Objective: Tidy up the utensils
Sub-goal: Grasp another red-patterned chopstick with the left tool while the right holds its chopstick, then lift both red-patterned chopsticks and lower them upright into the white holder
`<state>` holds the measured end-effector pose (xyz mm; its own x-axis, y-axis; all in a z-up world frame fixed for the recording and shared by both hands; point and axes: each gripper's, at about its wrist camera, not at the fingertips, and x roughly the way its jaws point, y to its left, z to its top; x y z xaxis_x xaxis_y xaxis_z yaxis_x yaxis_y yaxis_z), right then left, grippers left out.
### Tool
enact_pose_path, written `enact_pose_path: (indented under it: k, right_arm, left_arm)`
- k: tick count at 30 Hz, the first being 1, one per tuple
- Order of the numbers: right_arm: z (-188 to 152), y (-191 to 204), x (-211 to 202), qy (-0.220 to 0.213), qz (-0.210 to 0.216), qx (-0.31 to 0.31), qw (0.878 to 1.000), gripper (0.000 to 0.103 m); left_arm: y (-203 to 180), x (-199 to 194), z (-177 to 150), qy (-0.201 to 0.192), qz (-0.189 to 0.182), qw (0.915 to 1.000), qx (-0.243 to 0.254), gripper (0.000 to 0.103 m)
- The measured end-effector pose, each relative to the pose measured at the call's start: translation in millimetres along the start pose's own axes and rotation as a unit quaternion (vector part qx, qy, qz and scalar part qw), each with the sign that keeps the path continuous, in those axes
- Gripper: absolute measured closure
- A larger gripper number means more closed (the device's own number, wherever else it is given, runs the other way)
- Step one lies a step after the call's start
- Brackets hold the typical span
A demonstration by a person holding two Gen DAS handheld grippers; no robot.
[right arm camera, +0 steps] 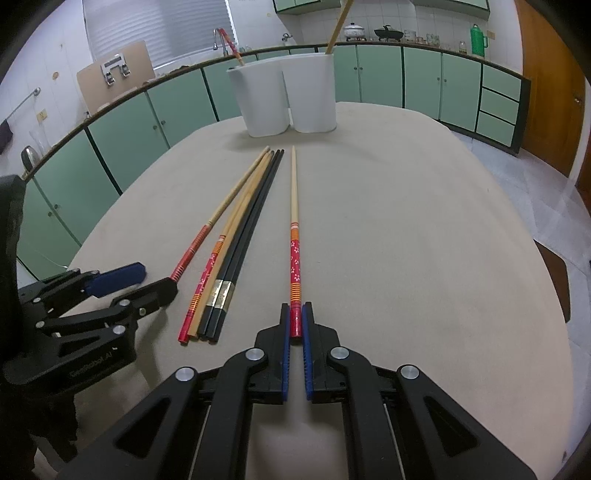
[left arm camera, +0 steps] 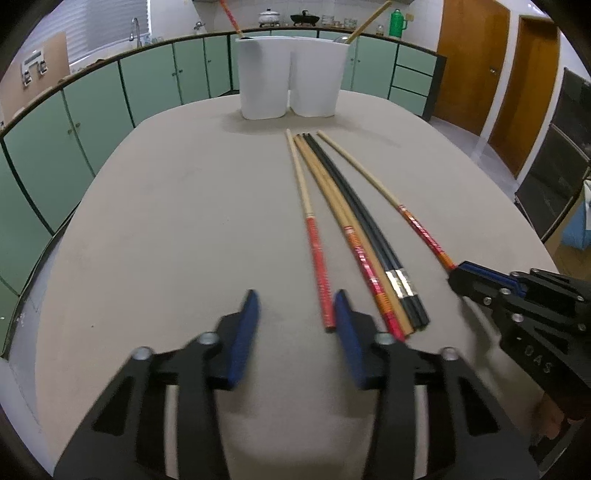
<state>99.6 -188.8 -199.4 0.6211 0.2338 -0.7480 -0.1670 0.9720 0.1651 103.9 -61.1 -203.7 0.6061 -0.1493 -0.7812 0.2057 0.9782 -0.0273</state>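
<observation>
Several chopsticks lie lengthwise on the beige table (left arm camera: 166,221). My right gripper (right arm camera: 295,314) is shut on the red flowered end of one chopstick (right arm camera: 294,206), which rests apart from the others; it also shows in the left wrist view (left arm camera: 417,225). My left gripper (left arm camera: 297,306) is open and empty, its right pad beside the end of a red-handled chopstick (left arm camera: 317,258). A bundle of wooden and black chopsticks (left arm camera: 369,254) lies between the two. Two white holders (left arm camera: 288,77) stand at the far edge, each with one chopstick inside.
Green cabinets (left arm camera: 92,110) curve around the table. Wooden doors (left arm camera: 469,62) stand at the right. Pots and a green thermos (left arm camera: 397,22) sit on the far counter.
</observation>
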Motion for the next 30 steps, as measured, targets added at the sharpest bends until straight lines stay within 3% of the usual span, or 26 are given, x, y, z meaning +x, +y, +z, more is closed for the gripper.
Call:
enact_pose_path:
  k: [2,4,15,30]
  right_arm:
    - [0.1,0.9,0.0,0.000,-0.002,-0.001,1.000,0.097]
    - [0.0,0.9,-0.5,-0.001,-0.003,-0.001,1.000,0.097]
    - [11.8,3.2,-25.9,-0.034,0.003,-0.005,0.999,0.097]
    - [77.7,7.7,-96.6,-0.114,0.013,-0.021,0.993,0.097]
  left_arm:
    - [-5.9,-1.6,-1.7,-0.001,-0.011,0.9999,0.004,0.091]
    - [-9.6,-1.4,-2.6,-0.002,-0.012,0.9999,0.008,0.097]
    - [1.1,-22.7,3.5,-0.023,-0.008,0.9997,-0.002,0.098]
    - [12.6,-110.5,63.4,-0.143,-0.003,0.9898,0.006,0.098]
